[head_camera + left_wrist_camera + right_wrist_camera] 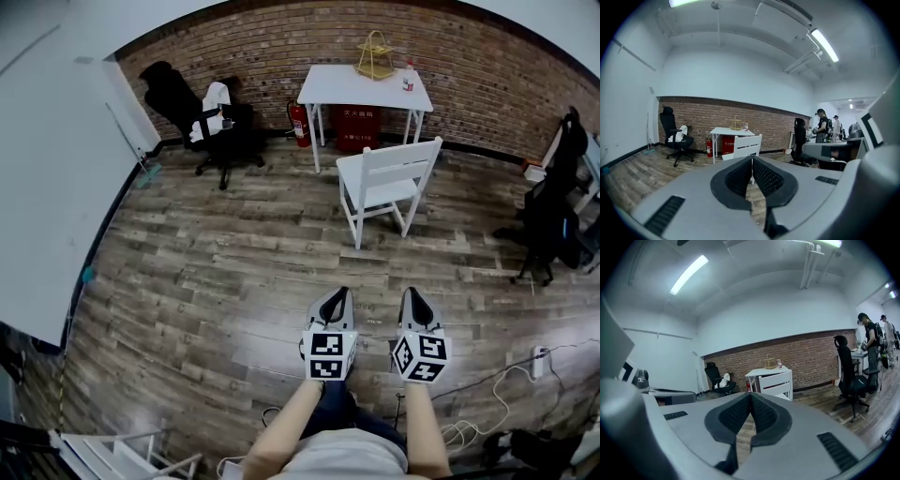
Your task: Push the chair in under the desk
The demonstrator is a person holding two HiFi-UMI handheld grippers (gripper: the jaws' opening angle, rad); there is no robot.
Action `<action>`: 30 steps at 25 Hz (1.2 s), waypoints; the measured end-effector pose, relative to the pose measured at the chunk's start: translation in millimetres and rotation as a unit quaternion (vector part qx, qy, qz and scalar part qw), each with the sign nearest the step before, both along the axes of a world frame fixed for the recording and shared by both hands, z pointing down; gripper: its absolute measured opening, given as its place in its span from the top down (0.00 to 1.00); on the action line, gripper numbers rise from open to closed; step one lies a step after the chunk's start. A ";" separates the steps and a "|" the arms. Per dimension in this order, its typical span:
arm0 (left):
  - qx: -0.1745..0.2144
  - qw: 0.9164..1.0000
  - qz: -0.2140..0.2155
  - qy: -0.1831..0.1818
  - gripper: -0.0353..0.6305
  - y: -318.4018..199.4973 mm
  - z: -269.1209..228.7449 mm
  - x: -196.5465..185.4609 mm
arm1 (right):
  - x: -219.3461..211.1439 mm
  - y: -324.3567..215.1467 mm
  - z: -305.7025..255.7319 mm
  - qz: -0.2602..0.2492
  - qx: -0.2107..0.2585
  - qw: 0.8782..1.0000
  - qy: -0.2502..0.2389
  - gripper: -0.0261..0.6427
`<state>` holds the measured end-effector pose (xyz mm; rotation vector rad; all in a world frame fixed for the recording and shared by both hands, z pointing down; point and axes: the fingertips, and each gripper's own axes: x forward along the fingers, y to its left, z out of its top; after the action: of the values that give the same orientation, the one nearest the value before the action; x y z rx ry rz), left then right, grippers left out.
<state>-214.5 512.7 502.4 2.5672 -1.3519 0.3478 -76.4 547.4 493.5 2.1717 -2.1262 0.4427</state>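
Both bare forearms reach forward side by side from the person's waist, the left arm (281, 433) and right arm (427, 439) roughly parallel. The left gripper (341, 292) and right gripper (412, 293) sit level with each other, near but apart. Each points ahead, tipped slightly down, jaws pressed together on nothing.

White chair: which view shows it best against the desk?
Head view: the whole white chair shows, legs included, pulled out before the white desk. Both gripper views show it small and distant, its lower part hidden behind the jaws.
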 end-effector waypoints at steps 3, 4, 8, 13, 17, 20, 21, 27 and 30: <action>-0.006 1.000 -0.001 0.002 0.92 -13.0 2.8 0.4 | 4.1 -11.9 4.3 0.007 -0.002 1.000 -0.007 0.94; -0.008 1.000 0.001 0.002 0.92 -18.9 5.1 1.4 | 5.8 -16.9 6.6 0.011 -0.004 1.000 -0.008 0.94; -0.013 1.000 0.004 0.003 0.92 -52.7 11.2 8.7 | 11.5 -45.7 13.1 0.017 -0.008 1.000 -0.010 0.94; -0.014 1.000 0.017 0.013 0.92 -109.0 11.8 27.4 | 25.8 -95.1 14.9 0.023 -0.013 1.000 -0.002 0.94; -0.004 0.999 0.028 0.021 0.92 -155.5 2.5 43.0 | 37.6 -138.2 7.3 0.032 -0.009 0.999 0.002 0.94; 0.001 0.999 0.036 0.018 0.92 -192.8 -3.4 51.8 | 42.7 -173.3 -0.9 0.037 -0.001 0.999 0.001 0.94; 0.002 0.999 0.039 0.018 0.92 -204.8 -3.8 56.1 | 45.7 -184.1 -2.4 0.038 0.001 0.999 0.001 0.94; 0.004 0.999 0.046 0.014 0.92 -253.4 -3.2 69.3 | 56.5 -234.0 2.2 0.036 -0.003 0.999 -0.004 0.94; -0.002 0.999 0.042 0.012 0.92 -272.2 2.0 68.6 | 56.0 -254.1 6.1 0.031 -0.007 1.000 -0.003 0.94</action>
<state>-145.9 240.5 504.4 2.6212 -1.2374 0.3310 -20.4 293.3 499.6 2.2357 -2.0574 0.4672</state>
